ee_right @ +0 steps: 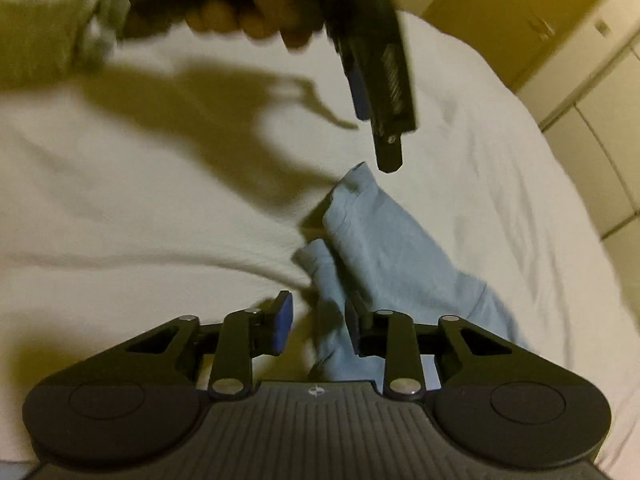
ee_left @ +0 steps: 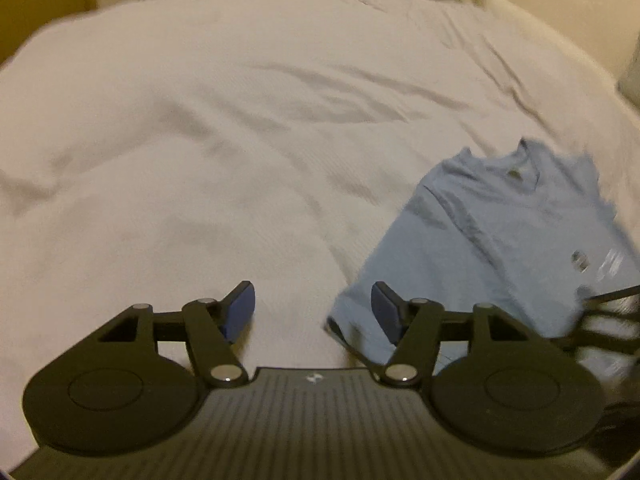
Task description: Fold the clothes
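Left gripper (ee_left: pixel 313 310) spread wide, empty, over bed (ee_left: pixel 200 140). Right gripper (ee_right: pixel 318 326) parted around blue t-shirt (ee_left: pixel 500 240) fold; contact unclear. Shirt at 3 o'clock, right edge blurred.

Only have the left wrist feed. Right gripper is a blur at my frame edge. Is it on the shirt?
Observer: The right gripper is open. An edge of the blue shirt lies between its fingers, not clamped.
Operator: How does the shirt look from that side?
Observer: It looks like a narrow, layered strip on the white bedcover, running away from the right gripper.
Operator: Where is my left gripper relative to it?
Observer: The left gripper points down just past the strip's far tip, with a gap showing between them. A hand holds it from above.
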Available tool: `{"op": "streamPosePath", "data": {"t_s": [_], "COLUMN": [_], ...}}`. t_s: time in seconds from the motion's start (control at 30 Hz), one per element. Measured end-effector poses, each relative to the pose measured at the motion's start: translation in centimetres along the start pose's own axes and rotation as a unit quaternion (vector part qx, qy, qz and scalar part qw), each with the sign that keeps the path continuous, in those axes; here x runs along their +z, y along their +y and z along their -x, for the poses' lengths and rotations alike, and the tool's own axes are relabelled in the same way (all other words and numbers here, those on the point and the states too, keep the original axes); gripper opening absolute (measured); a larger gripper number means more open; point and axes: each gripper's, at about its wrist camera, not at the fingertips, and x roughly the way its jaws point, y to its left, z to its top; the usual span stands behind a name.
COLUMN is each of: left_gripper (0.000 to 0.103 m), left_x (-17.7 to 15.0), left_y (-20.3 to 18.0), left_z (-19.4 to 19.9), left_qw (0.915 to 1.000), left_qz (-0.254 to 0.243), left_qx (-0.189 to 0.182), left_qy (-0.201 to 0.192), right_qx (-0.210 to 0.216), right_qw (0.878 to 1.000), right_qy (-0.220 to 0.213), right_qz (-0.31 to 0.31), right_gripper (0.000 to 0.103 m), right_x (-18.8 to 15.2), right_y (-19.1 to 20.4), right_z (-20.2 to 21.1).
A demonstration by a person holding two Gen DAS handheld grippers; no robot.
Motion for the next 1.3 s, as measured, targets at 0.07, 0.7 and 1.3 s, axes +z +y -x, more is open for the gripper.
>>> {"op": "streamPosePath", "data": {"t_s": [0.07,0.7,1.3], "left_gripper": [0.059,0.001,0.025], "left_x": [-0.7,0.6,-10.8], "left_y": [0.7,0.6,-9.3], "left_z": [0.1,-1.8,7.2], "left_qw": [0.9995,0.9997,0.9947], "left_qz": [0.029,0.019,0.094], "left_qx": [-0.010,-0.013,-0.033], "left_qy": [0.004,-0.008,0.025], "right_qx": [-0.004,0.055,0.107], "right_qw": [1.000,0.997,0.948], "right_qy": [0.009,-0.046,0.045], "right_qz": [0.020,0.036,-0.296], "right_gripper": [0.028,0.016,0.026], "right_x": [0.3,-0.6,-11.0], "right_y": [0.1,1.2,3.8], "right_z": [-0.9,1.6,15.2]}}
